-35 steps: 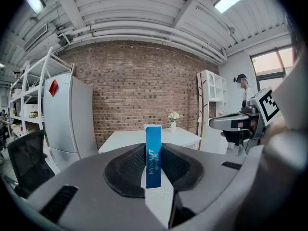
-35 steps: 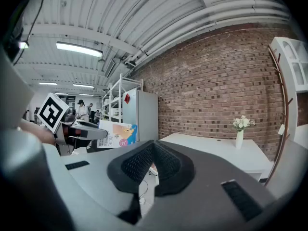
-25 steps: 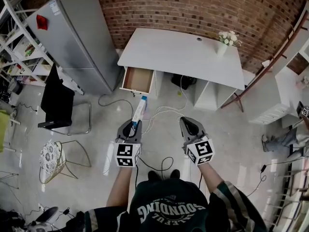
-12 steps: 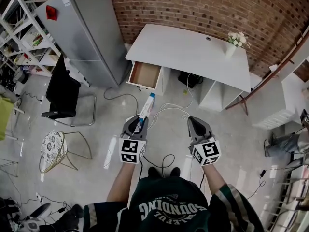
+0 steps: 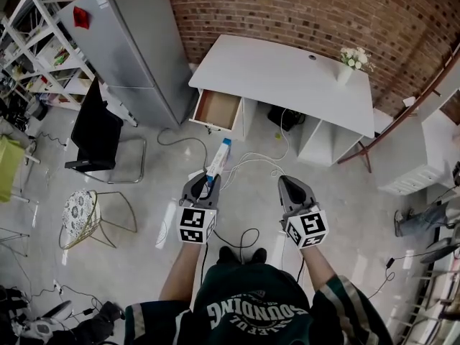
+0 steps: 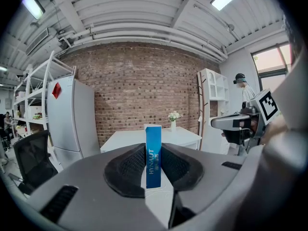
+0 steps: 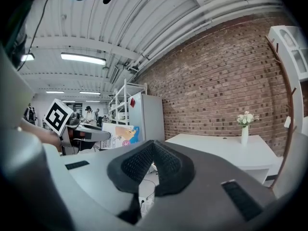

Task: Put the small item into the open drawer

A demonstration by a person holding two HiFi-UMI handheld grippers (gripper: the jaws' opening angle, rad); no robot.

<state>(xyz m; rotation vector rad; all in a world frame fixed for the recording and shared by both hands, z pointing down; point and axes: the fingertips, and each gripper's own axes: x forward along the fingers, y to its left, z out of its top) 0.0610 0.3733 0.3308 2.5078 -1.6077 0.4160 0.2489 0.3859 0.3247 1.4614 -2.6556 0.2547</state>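
Note:
A slim blue and white box (image 5: 218,158) sticks out forward from my left gripper (image 5: 205,186), which is shut on its lower end. In the left gripper view the box (image 6: 153,153) stands upright between the dark pads (image 6: 128,166). The open drawer (image 5: 215,109) shows a bare brown inside, under the left end of the white desk (image 5: 287,77), some way ahead of the box. My right gripper (image 5: 291,187) hangs level with the left one over the floor, shut and holding nothing; its pads (image 7: 168,165) meet.
A vase of flowers (image 5: 351,62) stands on the desk's right end. A grey fridge (image 5: 129,42) and shelves (image 5: 36,63) are at the left, with a black office chair (image 5: 97,131) and a wire chair (image 5: 80,218). Cables (image 5: 248,165) lie on the floor.
The head view has shifted, so the desk and drawer sit slightly further right and lower in the picture. Both grippers keep their pose, and the box stays in the left one.

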